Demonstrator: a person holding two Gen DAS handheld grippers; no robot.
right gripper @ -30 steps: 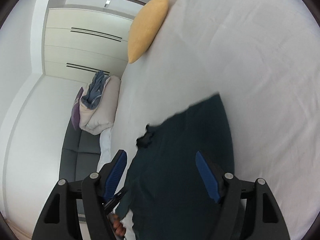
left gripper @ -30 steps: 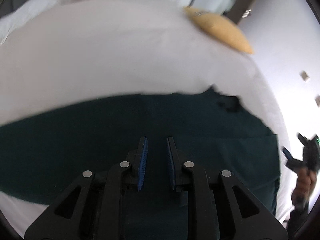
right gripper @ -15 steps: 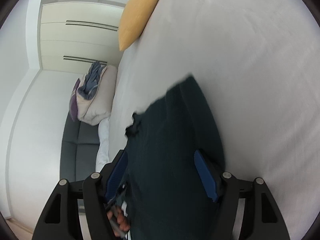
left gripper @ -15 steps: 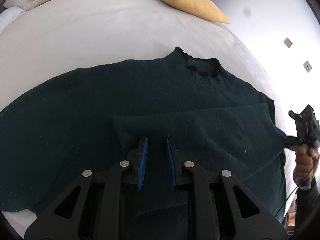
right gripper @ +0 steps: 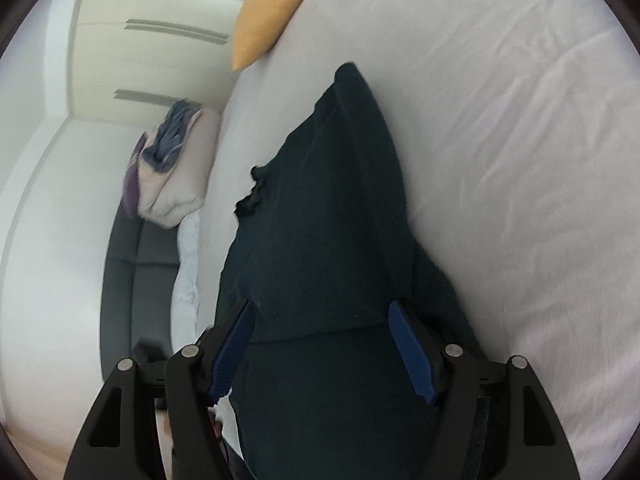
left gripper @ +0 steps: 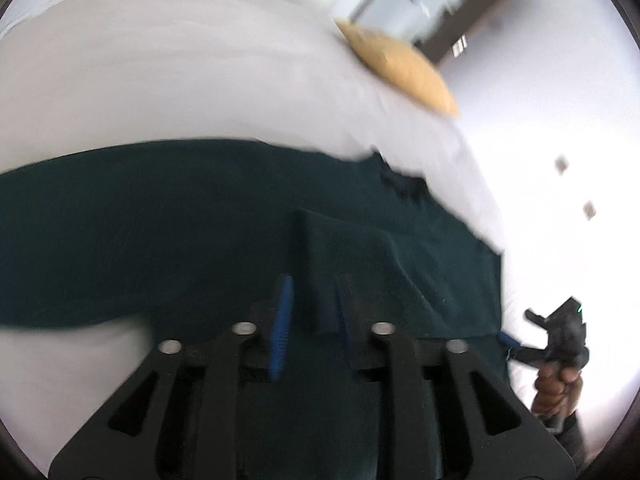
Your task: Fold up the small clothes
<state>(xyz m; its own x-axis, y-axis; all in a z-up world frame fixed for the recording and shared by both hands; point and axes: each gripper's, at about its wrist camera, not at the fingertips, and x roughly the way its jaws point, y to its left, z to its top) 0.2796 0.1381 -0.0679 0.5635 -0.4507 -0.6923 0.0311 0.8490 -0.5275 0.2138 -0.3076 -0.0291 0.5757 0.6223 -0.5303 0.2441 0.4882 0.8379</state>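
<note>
A white bed point(right gripper: 500, 152) carries a dark green sweater point(right gripper: 320, 208) lying lengthwise ahead of the spread right hand-held gripper point(right gripper: 324, 354); the left hand-held gripper point(left gripper: 310, 320) pinches its folded edge.

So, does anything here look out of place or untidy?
Nothing looks damaged. The dark green sweater lies on the white bed half folded, one flap bunched near the left tool. A yellow pillow sits at the bed's edge.

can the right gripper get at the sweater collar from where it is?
Probably yes. The right gripper is open over the sweater, and the collar lies exposed at the sweater's edge on the bed, ahead and to the left; nothing covers it.
</note>
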